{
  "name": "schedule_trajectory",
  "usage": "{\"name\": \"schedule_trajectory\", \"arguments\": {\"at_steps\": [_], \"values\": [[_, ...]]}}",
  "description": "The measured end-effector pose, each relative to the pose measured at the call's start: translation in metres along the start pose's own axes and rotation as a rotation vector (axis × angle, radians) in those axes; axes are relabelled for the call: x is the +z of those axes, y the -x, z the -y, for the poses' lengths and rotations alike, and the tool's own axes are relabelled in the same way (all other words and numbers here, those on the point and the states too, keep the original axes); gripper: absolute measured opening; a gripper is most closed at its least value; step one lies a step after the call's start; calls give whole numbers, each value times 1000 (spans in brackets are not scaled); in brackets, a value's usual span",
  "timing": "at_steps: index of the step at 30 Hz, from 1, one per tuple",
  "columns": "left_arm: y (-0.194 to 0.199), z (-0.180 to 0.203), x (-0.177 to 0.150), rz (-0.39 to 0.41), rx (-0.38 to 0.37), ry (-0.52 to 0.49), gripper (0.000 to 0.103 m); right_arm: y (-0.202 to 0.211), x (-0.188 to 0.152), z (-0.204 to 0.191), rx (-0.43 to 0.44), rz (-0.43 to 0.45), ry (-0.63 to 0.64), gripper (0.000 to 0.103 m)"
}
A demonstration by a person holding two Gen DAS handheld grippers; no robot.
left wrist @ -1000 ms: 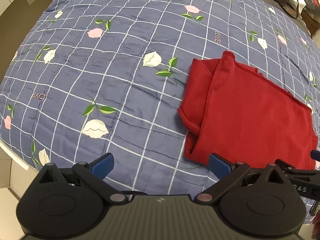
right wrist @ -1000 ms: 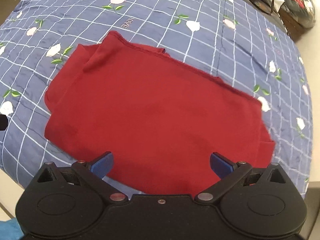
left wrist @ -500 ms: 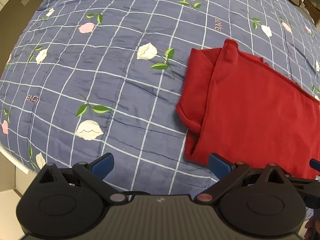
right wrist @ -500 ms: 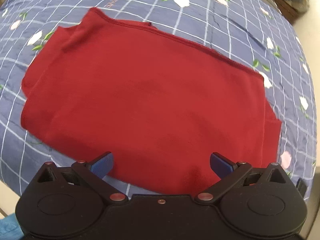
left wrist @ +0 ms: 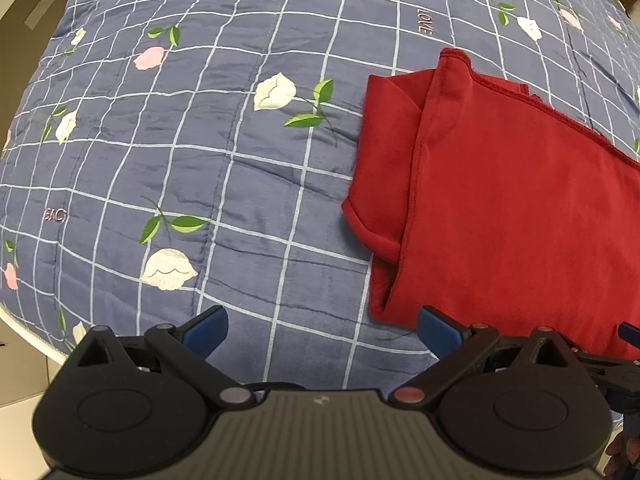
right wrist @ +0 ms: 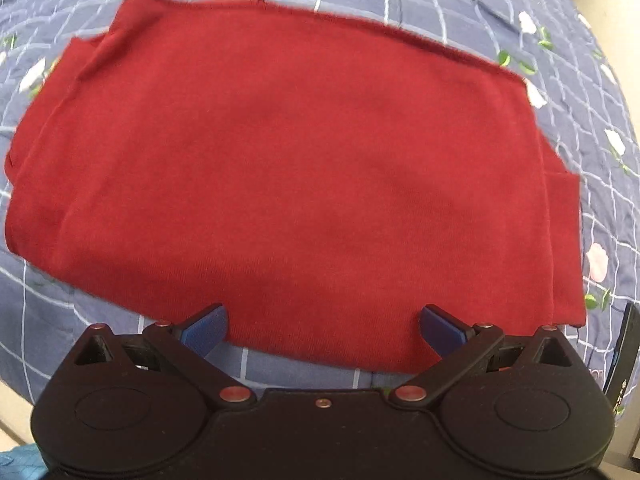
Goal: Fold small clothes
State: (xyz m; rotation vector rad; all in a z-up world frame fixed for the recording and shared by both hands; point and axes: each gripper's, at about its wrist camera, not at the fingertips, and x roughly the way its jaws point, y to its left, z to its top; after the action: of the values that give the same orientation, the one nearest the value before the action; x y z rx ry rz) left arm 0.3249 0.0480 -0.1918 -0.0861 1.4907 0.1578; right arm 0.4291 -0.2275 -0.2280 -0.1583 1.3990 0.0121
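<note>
We see the partly folded dark-red knit garment (right wrist: 304, 168) lying flat on the blue floral quilted bed (left wrist: 200, 140), at three o'clock of our left hand-held gripper (left wrist: 322, 330); both it and our right hand-held gripper (right wrist: 322, 328) gape empty. Pinching one layer could undo the fold

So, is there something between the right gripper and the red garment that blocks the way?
Nothing visible does. The right gripper is open just above the near edge of the red garment, which lies flat on the quilt with nothing on top.
</note>
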Motion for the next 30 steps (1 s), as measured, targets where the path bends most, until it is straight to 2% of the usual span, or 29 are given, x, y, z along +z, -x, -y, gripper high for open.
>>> {"name": "schedule_trajectory", "arguments": {"at_steps": [3, 6, 12, 18, 25, 30], "values": [[1, -2, -3, 46, -85, 0, 102, 9, 0, 4, 9, 67, -22, 102], [-3, -2, -9, 82, -162, -23, 102, 12, -1, 7, 10, 94, -33, 102], [-23, -1, -9, 77, -162, -4, 102, 1, -11, 10, 4, 26, -60, 102], [-40, 1, 2, 107, -195, 3, 102, 3, -20, 11, -8, 12, -45, 102], [-78, 1, 6, 37, -204, -37, 102, 11, -35, 20, -27, 7, -30, 102], [-86, -10, -5, 17, -259, -8, 97, 8, -41, 27, -44, -20, -53, 102]]}}
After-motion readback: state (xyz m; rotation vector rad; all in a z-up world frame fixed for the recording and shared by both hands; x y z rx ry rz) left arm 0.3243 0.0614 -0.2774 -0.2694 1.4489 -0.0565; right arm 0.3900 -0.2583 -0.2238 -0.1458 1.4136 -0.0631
